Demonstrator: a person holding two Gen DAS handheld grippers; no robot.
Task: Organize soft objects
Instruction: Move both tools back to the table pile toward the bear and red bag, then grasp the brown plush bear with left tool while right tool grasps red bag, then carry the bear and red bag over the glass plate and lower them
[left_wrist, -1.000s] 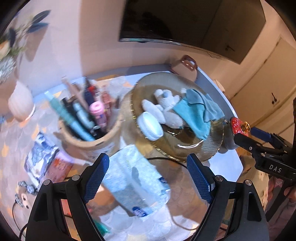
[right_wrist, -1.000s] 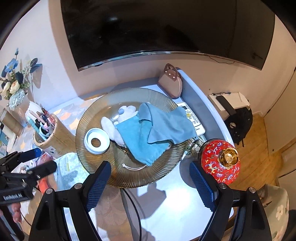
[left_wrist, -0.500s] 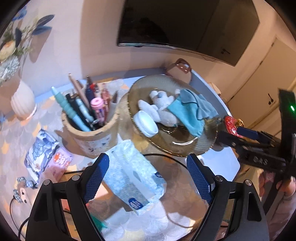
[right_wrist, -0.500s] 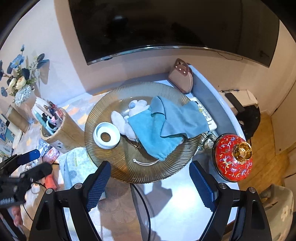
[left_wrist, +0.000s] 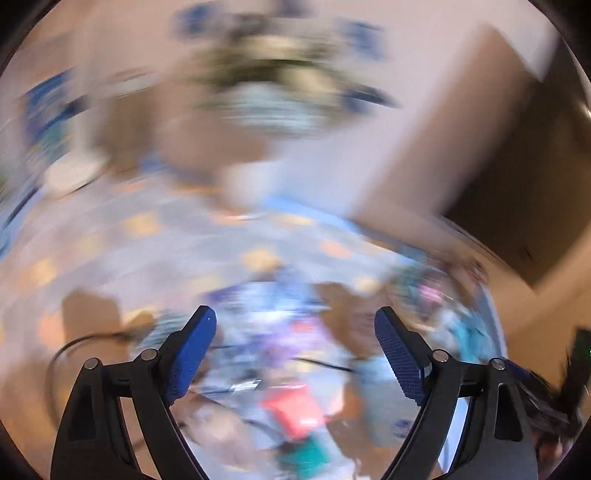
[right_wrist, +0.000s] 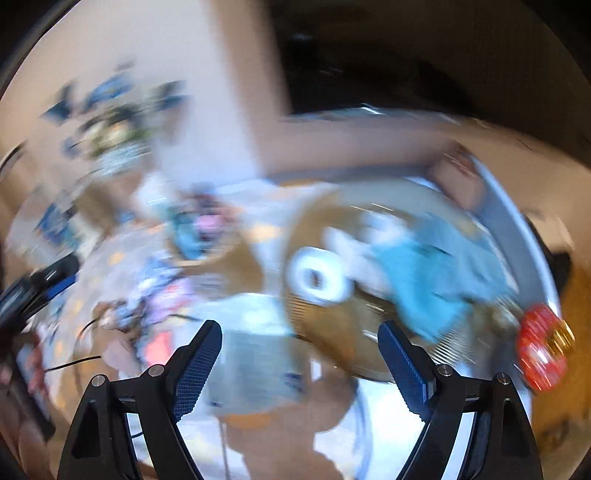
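Table blurred | plate: teal cloth | both grippers' jaws apart, empty

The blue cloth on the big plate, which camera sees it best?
The right wrist camera. There the blue cloth lies on the plate, blurred but clear enough. The left wrist camera shows only a small teal smear at the right edge.

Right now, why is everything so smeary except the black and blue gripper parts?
In the left wrist view the table and flowers are streaked with motion blur, yet the left gripper looks sharp, since the camera rides on it. In the right wrist view the plate and teal cloth smear sideways, while the right gripper stays crisp. Both fisheye views bend the edges.
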